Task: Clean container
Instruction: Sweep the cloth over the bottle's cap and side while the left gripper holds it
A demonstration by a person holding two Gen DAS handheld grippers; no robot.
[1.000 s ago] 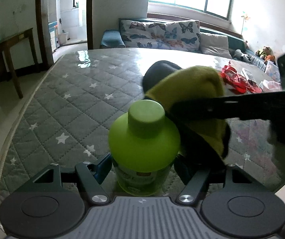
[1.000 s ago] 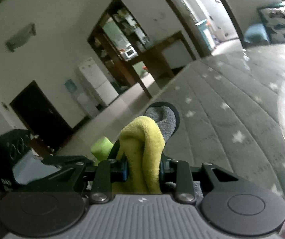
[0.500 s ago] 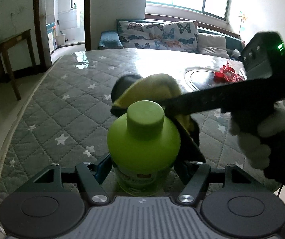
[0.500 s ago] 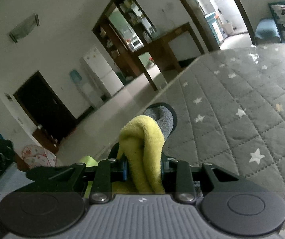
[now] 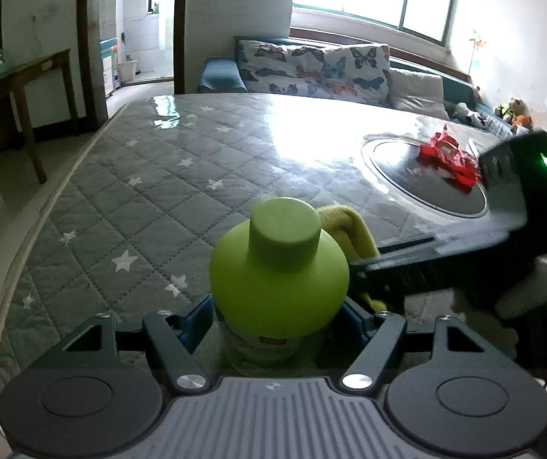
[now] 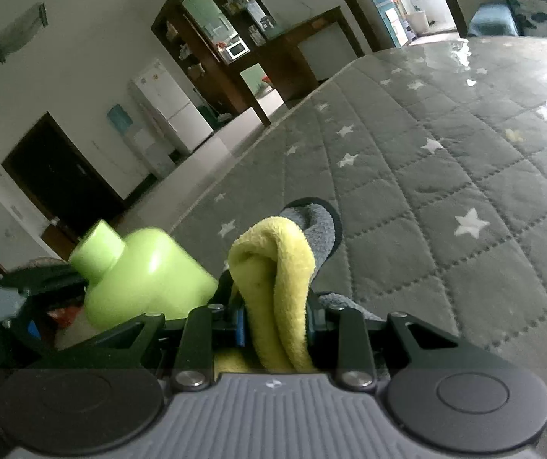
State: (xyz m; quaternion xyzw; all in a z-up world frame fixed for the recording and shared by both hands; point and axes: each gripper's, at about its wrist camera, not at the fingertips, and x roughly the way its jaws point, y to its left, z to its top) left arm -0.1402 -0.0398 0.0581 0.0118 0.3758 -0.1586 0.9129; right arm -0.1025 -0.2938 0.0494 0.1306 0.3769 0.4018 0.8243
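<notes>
One container [image 5: 279, 267]: lime-green dome lid with a stubby round cap, over a clear lower body bearing a label, part hidden by the lid. Stands upright on the quilted grey star-patterned surface [image 5: 139, 206], long axis vertical, cap up; appears tilted in the right wrist view only through camera angle. Clamped low on the clear body between the blue pads of the left hand-held gripper [image 5: 273, 325], jaws narrowed onto it. Right hand-held gripper [image 6: 275, 325] closed tight on a folded yellow-and-grey cloth [image 6: 277, 267], pressed against the container's right side, just behind the lid.
</notes>
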